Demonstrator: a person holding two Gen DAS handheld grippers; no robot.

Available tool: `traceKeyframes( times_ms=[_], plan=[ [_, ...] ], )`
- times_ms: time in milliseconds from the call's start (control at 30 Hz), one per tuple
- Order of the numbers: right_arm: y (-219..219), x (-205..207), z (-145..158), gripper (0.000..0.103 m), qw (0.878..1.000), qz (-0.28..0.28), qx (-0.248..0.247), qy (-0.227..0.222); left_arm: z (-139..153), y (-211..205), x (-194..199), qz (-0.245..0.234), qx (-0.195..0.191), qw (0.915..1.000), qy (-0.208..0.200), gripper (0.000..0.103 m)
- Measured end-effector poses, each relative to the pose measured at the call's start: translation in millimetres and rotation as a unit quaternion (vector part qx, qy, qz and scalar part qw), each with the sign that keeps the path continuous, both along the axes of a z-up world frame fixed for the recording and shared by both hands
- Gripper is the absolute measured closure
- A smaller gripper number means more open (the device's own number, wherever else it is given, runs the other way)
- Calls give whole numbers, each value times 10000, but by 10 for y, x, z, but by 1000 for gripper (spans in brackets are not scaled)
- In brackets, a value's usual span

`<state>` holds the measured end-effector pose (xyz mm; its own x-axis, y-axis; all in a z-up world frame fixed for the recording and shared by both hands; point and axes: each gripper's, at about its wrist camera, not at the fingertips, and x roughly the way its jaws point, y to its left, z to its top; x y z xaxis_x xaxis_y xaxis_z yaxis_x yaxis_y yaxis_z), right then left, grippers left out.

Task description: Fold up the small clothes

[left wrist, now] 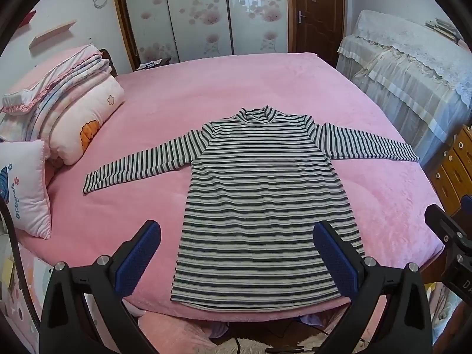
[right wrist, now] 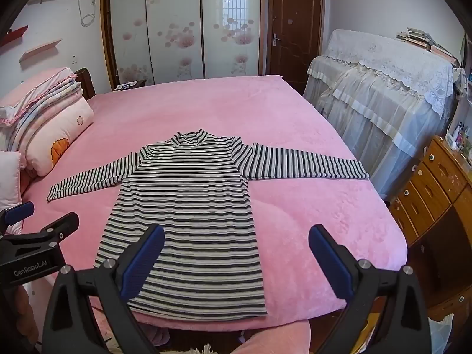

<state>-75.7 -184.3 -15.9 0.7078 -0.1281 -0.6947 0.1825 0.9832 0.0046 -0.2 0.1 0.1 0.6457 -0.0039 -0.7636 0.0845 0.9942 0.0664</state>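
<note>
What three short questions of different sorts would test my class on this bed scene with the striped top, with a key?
1. True or false: the striped top lies flat with both sleeves spread out.
2. Which colour is the bed cover? A) blue B) pink C) green
3. Fill in: both the left gripper and the right gripper are ____ and hold nothing.

Key: 1 true; 2 B; 3 open.

Blk/wht striped top (left wrist: 259, 206) – pink bedspread (left wrist: 206, 94), blue claw pads (left wrist: 138, 259).
</note>
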Motion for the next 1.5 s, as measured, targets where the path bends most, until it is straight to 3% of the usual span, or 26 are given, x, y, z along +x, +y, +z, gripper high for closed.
traceKeyframes(
  times_ms=[1500],
  plan=[
    [53, -24, -17, 4, 9998, 176, 64, -34, 51, 33, -56, 4, -174, 9998, 8, 1]
  ],
)
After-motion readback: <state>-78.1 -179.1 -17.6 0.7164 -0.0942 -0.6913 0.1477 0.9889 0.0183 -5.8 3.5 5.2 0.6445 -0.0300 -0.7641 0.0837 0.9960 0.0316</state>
